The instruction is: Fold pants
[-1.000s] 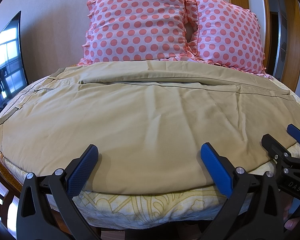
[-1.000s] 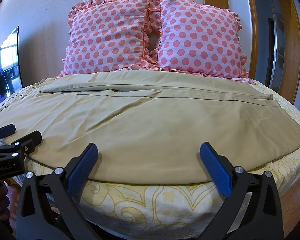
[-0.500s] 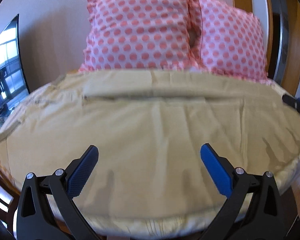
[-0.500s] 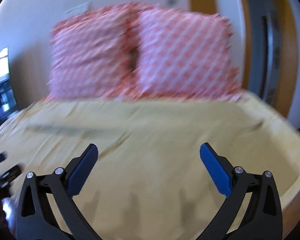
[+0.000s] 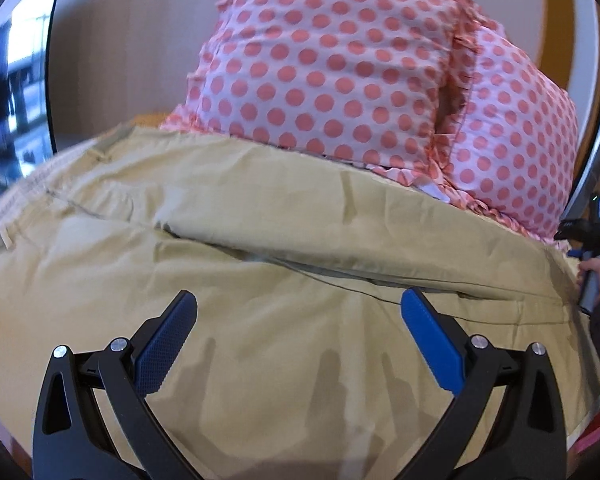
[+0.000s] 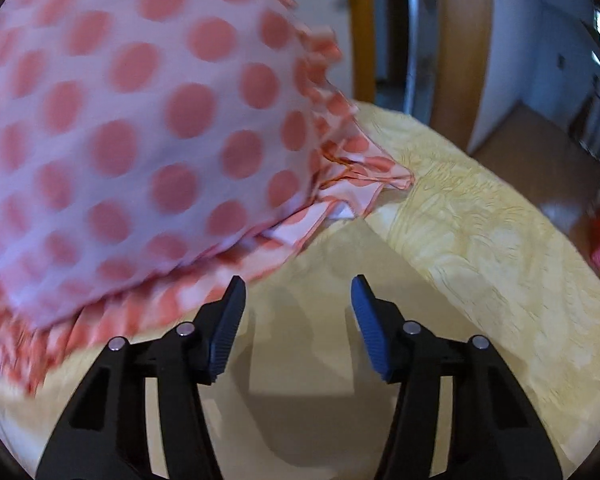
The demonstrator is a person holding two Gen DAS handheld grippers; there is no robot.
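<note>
The khaki pants (image 5: 260, 264) lie spread flat across the bed, one leg folded lengthwise over the other, the waistband at the far left. My left gripper (image 5: 298, 336) is open and empty, just above the near leg's middle. My right gripper (image 6: 298, 320) is open and empty, with its jaws narrower than before, above the far leg's end corner (image 6: 340, 264) next to a pillow. The right gripper also shows at the right edge of the left wrist view (image 5: 592, 236).
Two pink polka-dot pillows (image 5: 340, 64) stand against the headboard behind the pants; one of them fills the upper left of the right wrist view (image 6: 132, 120). The yellow patterned bedspread (image 6: 492, 248) runs to the bed's right edge. A TV screen (image 5: 16, 80) stands at the left.
Both grippers have moved forward over the pants. The right one swung far right to the leg's end by the pillow, and its jaws narrowed.
</note>
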